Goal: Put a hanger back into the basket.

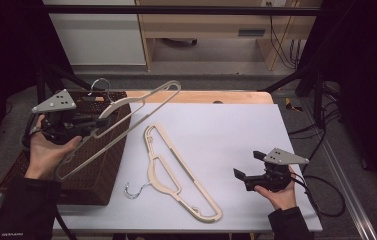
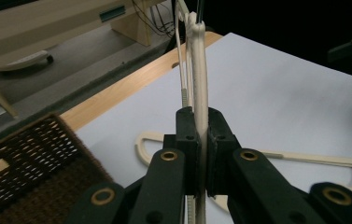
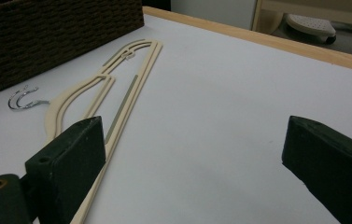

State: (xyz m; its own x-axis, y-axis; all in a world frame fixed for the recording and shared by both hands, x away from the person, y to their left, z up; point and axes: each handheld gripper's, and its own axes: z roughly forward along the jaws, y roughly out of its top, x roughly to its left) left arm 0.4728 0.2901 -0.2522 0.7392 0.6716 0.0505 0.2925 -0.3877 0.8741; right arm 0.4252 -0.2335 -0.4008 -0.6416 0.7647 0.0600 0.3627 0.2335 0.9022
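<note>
left gripper [image 1: 95,125] clenched on raised hanger [image 1: 141,102]; right gripper [image 1: 248,169] released, its view showing flat hanger [image 3: 117,88].

Cream hangers [image 1: 176,175] with silver hooks [image 1: 135,190], a dark brown woven basket [image 1: 96,165], a white tabletop [image 1: 226,130].

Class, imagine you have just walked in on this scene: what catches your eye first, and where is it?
First, the cream hanger held up over the brown wicker basket at the table's left, pinched in the left gripper. Next, hangers lying flat mid-table on the white sheet, with the open right gripper to their right.
</note>
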